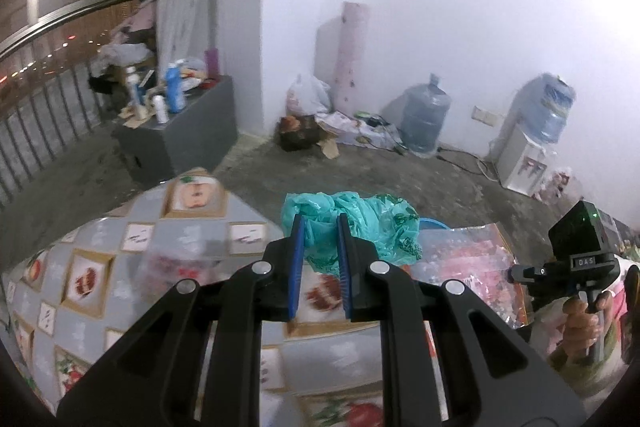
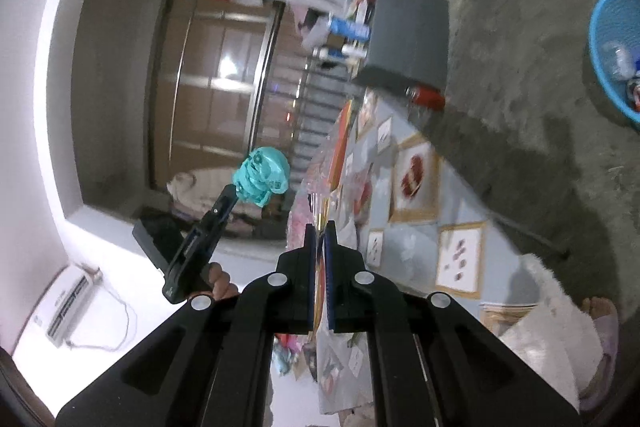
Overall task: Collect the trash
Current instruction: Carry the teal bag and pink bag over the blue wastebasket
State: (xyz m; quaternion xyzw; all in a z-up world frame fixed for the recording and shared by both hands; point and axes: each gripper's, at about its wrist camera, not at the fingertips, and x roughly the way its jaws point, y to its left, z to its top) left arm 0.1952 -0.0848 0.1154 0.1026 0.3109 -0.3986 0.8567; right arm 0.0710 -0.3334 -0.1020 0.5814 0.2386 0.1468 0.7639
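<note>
My left gripper (image 1: 320, 223) is shut on a crumpled teal plastic bag (image 1: 360, 223) and holds it above the table with the patterned cloth (image 1: 120, 267). The same bag (image 2: 262, 175) shows in the right wrist view at the tip of the left gripper (image 2: 236, 193). My right gripper (image 2: 320, 229) is shut on the edge of a clear plastic wrapper with red and pink print (image 2: 340, 163); that wrapper (image 1: 472, 267) lies over the table's right side in the left wrist view, next to the right gripper's body (image 1: 576, 259).
A blue plastic basket (image 2: 600, 39) with trash stands on the concrete floor. A grey cabinet (image 1: 192, 131) with bottles is at the back left. Water jugs (image 1: 424, 115), a dispenser (image 1: 524, 163) and clutter line the far wall. A red can (image 2: 426, 95) lies at the table's far edge.
</note>
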